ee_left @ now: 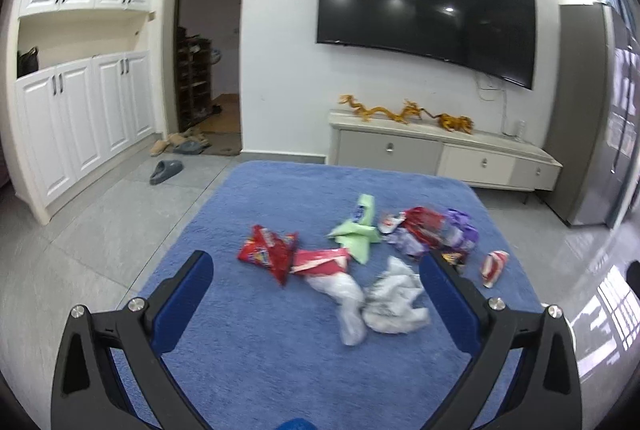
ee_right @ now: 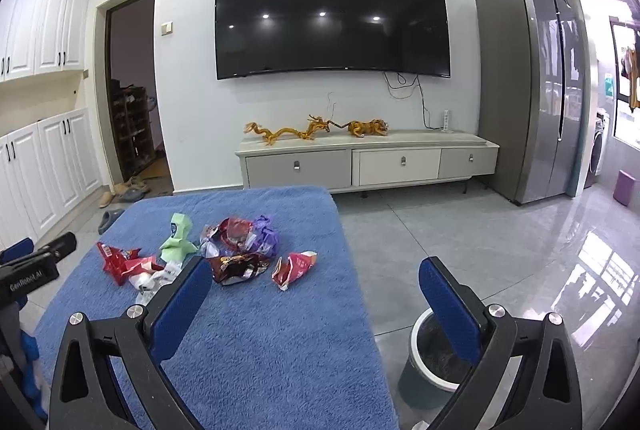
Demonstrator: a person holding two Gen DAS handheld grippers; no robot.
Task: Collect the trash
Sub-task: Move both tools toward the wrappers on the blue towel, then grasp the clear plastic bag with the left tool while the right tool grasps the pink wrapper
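Note:
Crumpled wrappers lie in a loose pile on the blue cloth table (ee_left: pixel 248 350) (ee_right: pixel 260 350). Among them are a red snack bag (ee_left: pixel 268 250) (ee_right: pixel 114 262), a green packet (ee_left: pixel 358 234) (ee_right: pixel 178 240), white crumpled plastic (ee_left: pixel 394 302), a purple wrapper (ee_left: pixel 460 234) (ee_right: pixel 266 232), a brown bag (ee_right: pixel 238 268) and a small red-white wrapper (ee_left: pixel 494 266) (ee_right: pixel 294 268). My left gripper (ee_left: pixel 316 270) is open, above the table just short of the pile. My right gripper (ee_right: pixel 316 276) is open too, over the table's right edge. A lined bin (ee_right: pixel 434 362) stands on the floor right of the table.
A TV cabinet (ee_right: pixel 368 161) with gold figurines stands against the far wall under a wall TV (ee_right: pixel 332 17). A tall fridge (ee_right: pixel 532 89) is at the right, white cupboards (ee_left: pixel 76 117) at the left. Slippers (ee_left: pixel 166 171) lie on the tiled floor. The other gripper's body (ee_right: pixel 28 270) shows at the left edge.

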